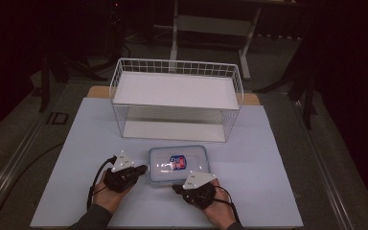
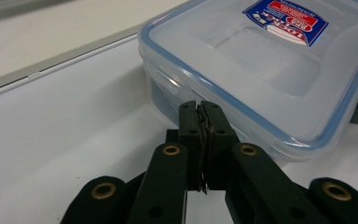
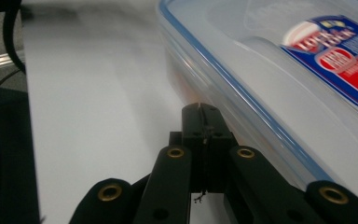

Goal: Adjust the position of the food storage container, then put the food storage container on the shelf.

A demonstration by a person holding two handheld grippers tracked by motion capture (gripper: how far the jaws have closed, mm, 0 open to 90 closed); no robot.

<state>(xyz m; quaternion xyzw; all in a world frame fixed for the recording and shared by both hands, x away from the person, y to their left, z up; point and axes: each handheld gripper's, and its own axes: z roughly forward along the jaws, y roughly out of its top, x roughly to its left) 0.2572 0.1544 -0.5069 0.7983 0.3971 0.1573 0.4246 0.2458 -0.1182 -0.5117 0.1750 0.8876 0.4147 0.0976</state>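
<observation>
Your left hand-held gripper [image 1: 143,168] sits just beside the near left corner of the plastic container [image 1: 178,164], its jaws pressed together with nothing between them; in the left gripper view the closed tips [image 2: 200,109] nearly meet the container's side wall below the blue-edged lid [image 2: 261,65]. Your right hand-held gripper [image 1: 176,188] rests at the container's near edge, jaws likewise closed and empty, tips [image 3: 200,112] right alongside the wall. With both sets of jaws shut you seem to be bracing or nudging the box from two sides, not gripping it. The container lies flat on the counter [image 1: 268,182], just ahead of both grippers, lid on and label [image 1: 178,162] up. Beyond it, farther from you, stands the wire shelf rack [image 1: 176,98], open front facing you
</observation>
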